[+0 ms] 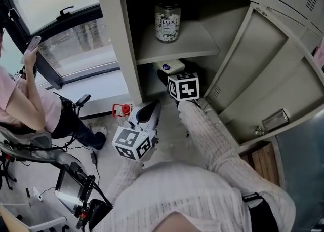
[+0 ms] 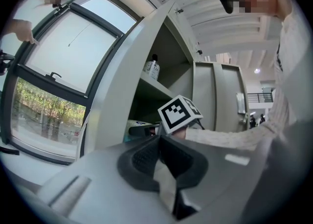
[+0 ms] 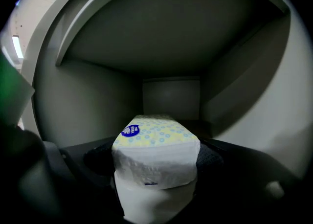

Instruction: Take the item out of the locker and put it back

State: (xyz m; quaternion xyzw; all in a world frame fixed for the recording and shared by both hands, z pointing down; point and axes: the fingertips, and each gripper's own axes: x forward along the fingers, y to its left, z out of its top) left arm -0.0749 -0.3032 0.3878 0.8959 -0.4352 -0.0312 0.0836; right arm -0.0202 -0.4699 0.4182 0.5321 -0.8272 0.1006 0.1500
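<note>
Clamping the tissue pack [image 3: 156, 140], the right gripper [image 3: 154, 159] sits inside the locker [image 1: 132, 43]. Left gripper [image 2: 159, 141] (fingers together, nothing between them) hangs outside it.

Right arm [image 1: 205, 132] reaches far; right gripper [image 3: 155, 162] clamps a pack [image 3: 155, 140]. Left gripper [image 2: 159, 142], jaws together, hangs near.

My head camera looks steeply down on the locker [image 1: 112, 38], upper frame. My left camera views it from outside; my right camera sits close inside it.
</note>
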